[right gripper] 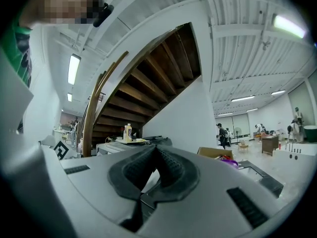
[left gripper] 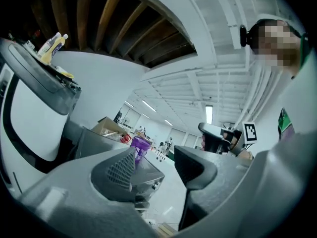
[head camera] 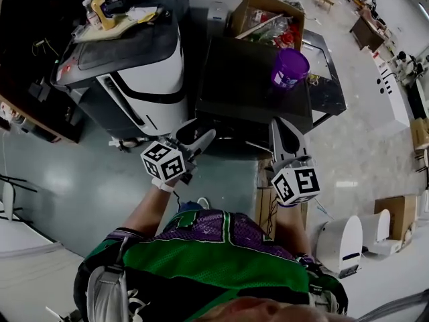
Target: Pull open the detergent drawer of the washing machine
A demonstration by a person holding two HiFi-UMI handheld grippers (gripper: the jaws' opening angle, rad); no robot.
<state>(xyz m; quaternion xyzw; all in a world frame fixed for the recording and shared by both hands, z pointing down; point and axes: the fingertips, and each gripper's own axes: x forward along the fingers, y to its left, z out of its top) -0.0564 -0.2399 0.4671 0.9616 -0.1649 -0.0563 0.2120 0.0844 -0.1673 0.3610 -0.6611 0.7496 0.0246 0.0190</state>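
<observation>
The white and grey washing machine [head camera: 144, 72] stands at the upper left, its lid and control panel facing up; I cannot make out the detergent drawer. My left gripper [head camera: 198, 138] hangs just right of the machine's lower front corner and touches nothing. Its jaws stand apart with only air between them [left gripper: 154, 157], and the machine's white side [left gripper: 29, 118] fills that view's left. My right gripper [head camera: 280, 125] is in front of the black table, pads pressed together on nothing [right gripper: 154, 150].
A black table [head camera: 248, 79] right of the machine carries a purple cup [head camera: 289, 68]. Behind it sits an open cardboard box [head camera: 268, 19]. Bottles [head camera: 99, 11] and papers lie on the machine's top. More boxes and a white appliance [head camera: 348, 237] stand at the lower right.
</observation>
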